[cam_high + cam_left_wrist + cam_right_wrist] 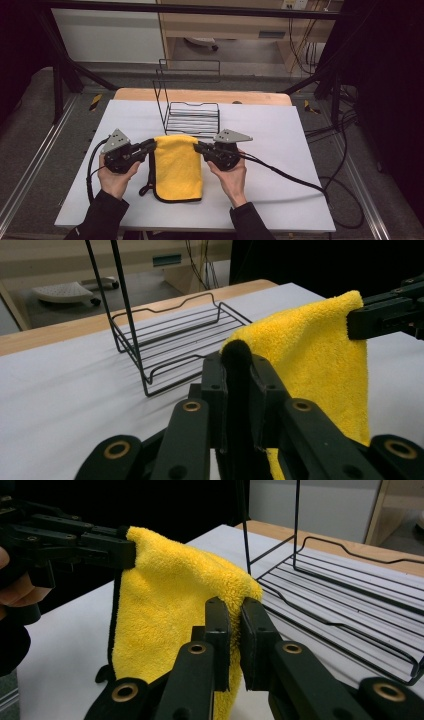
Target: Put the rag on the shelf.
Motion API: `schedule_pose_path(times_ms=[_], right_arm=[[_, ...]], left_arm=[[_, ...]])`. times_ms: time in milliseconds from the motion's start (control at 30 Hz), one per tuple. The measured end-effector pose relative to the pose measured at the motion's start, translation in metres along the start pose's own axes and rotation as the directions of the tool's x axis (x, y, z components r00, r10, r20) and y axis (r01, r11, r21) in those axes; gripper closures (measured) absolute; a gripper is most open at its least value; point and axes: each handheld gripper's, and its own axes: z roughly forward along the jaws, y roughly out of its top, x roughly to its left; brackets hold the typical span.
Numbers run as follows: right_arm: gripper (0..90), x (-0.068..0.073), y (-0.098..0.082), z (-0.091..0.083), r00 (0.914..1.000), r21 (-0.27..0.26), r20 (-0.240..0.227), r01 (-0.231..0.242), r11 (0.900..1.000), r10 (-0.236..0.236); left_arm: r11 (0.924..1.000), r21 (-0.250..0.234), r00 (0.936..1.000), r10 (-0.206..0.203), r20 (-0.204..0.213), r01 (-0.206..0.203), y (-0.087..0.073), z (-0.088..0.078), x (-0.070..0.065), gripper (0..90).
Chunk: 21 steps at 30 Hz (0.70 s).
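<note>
A yellow cloth with a black hem [177,167] is held up by its two far corners over the white table top, its near end trailing on the table. My left gripper [152,145] is shut on the cloth's left corner [240,352]. My right gripper [198,146] is shut on the right corner [239,600]. In the left gripper view the right gripper [385,315] pinches the far corner of the yellow cloth [310,360]. In the right gripper view the left gripper [105,550] holds the other corner of the cloth [170,610].
A black wire rack [192,118] stands just behind the cloth, with a tall wire frame at its left and back [165,347] [345,605]. The white table top [280,150] has bare room to both sides. Cables trail from each gripper across the table.
</note>
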Motion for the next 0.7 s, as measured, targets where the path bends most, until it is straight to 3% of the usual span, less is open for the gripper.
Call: schedule_pose_path(times_ms=[700], right_arm=[[84.2,0.010,0.024,-0.017,0.9975,-0.088,0.021,0.069,0.994,-0.067]], left_arm=[[0.9949,-0.098,0.9998,0.021,-0.008,-0.022,0.019,-0.015,-0.008,79.0]])
